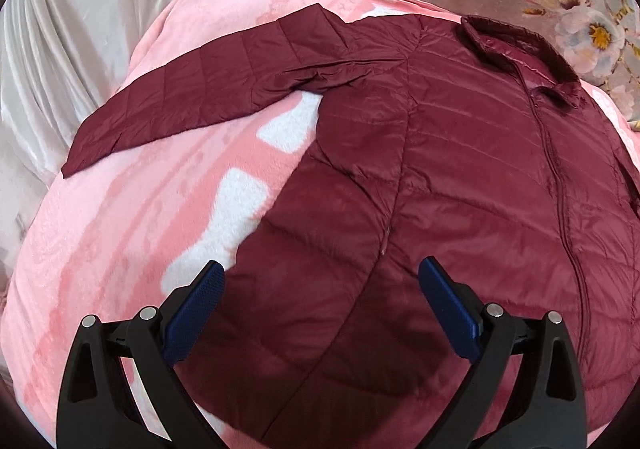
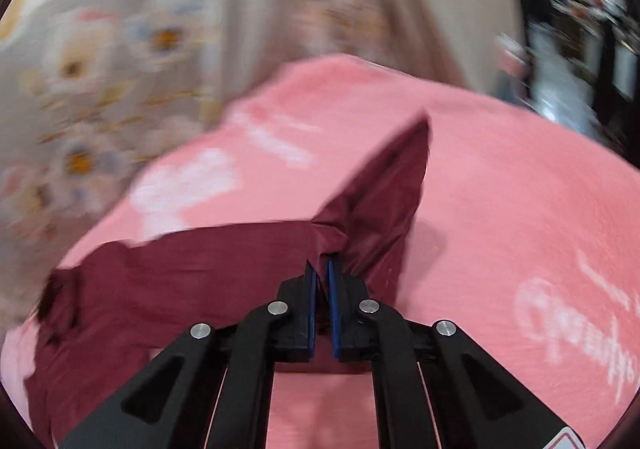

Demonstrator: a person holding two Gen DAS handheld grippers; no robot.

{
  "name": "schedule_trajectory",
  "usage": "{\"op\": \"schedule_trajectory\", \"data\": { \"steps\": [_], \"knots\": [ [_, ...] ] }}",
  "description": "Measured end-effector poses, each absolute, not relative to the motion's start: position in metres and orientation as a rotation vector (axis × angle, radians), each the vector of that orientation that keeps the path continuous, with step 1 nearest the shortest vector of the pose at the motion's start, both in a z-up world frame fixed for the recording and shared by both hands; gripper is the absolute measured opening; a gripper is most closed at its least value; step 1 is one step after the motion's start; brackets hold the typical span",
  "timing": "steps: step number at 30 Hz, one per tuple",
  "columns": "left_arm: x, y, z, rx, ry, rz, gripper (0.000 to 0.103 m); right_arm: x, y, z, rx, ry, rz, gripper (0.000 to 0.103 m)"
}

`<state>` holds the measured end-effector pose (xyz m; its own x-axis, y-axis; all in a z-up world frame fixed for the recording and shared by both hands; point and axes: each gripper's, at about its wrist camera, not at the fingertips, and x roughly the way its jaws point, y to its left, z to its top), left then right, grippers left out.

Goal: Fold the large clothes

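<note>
With our right gripper (image 2: 323, 263) pinching the slick jacket sleeve (image 2: 372, 201) and our left gripper (image 1: 320, 273) wide over the jacket (image 1: 440, 177), the fabric could slip free mid-fold.

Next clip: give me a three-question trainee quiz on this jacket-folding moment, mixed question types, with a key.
1. True or false: the left gripper is clamped on the jacket.
2. What is between the right gripper's fingers: A) pink blanket, B) jacket fabric, C) nothing?
3. Fill in: in the left view, the jacket's sleeve lies stretched out over the pink ____.

Key: 1 false, it is open above the jacket; 2 B; 3 blanket.
</note>
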<state>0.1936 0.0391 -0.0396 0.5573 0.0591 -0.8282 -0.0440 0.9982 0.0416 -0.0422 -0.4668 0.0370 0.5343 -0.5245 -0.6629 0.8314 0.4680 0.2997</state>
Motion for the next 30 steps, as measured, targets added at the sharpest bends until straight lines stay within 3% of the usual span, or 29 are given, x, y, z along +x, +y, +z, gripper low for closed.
{"op": "schedule_trajectory", "data": {
  "steps": [6, 14, 18, 20, 22, 25, 30],
  "knots": [
    [0.209, 0.048, -0.048, 0.022, 0.987, 0.109, 0.095, 0.114, -0.32, 0.09, 0.423, 0.559, -0.366, 0.005],
    [0.219, 0.066, -0.059, -0.005, 1.004, 0.129, 0.095, 0.223, -0.155, 0.037, 0.29, 0.761, 0.035, 0.006],
    [0.224, 0.066, -0.06, -0.025, 1.003, 0.095, 0.095, 0.233, -0.094, 0.005, 0.252, 0.84, 0.205, 0.018],
    [0.226, 0.065, -0.055, -0.051, 0.997, 0.057, 0.095, 0.225, -0.079, 0.004, 0.224, 0.838, 0.264, 0.031],
    [0.23, 0.062, -0.047, -0.09, 0.979, 0.004, 0.095, 0.208, -0.086, 0.017, 0.213, 0.763, 0.253, 0.055],
    [0.241, 0.052, -0.037, -0.163, 0.963, -0.077, 0.095, 0.182, -0.132, 0.033, 0.255, 0.666, 0.129, 0.058],
    [0.272, 0.026, -0.041, -0.324, 1.003, -0.192, 0.095, 0.161, -0.225, 0.011, 0.468, 0.706, -0.081, 0.059]
  ]
}}
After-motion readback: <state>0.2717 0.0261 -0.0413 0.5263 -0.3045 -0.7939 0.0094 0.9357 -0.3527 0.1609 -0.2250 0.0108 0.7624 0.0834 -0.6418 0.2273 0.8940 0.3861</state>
